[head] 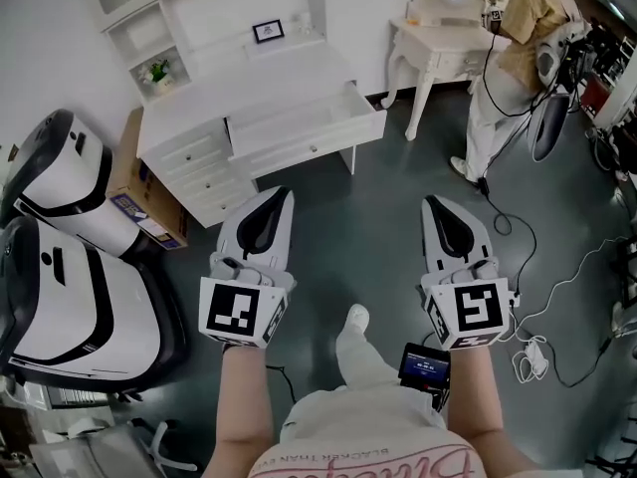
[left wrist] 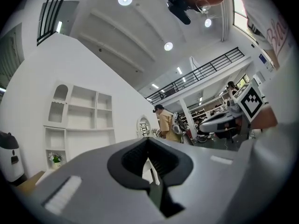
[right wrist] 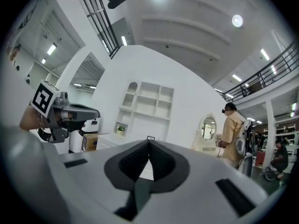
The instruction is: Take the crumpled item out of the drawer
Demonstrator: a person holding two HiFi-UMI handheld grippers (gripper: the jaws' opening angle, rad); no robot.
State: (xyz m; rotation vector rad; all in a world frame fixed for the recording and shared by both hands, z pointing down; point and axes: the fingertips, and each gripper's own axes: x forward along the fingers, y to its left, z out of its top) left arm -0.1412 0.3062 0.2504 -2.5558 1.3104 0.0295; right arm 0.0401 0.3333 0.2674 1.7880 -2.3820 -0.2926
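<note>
The left tool (head: 279,195) and the right tool (head: 435,203) are held side by side over the grey floor (head: 378,227), both aimed at the far side of the room. In the left gripper view the left tool (left wrist: 148,140) has its jaws shut tip to tip with nothing between them. The right gripper view shows the same for the right tool (right wrist: 148,142): jaws together, nothing held.

Beyond the tools, at the far left, stands a white worktop (head: 289,78) with shelves above it. Its wide drawer (head: 314,139) is pulled open toward the tools. The inside of the drawer looks pale, and the crumpled item cannot be made out in it from here. Both tools are well apart from the drawer.

A small potted plant (head: 157,71) sits in a shelf nook at the worktop's left end, and a small picture frame (head: 268,31) stands at its far edge. A cardboard box (head: 139,192) leans beside the worktop on the left, next to white and black machines (head: 60,177). At the far right a person (head: 518,38) stands by a small white table (head: 438,48), and cables (head: 557,297) trail over the floor on the right.
</note>
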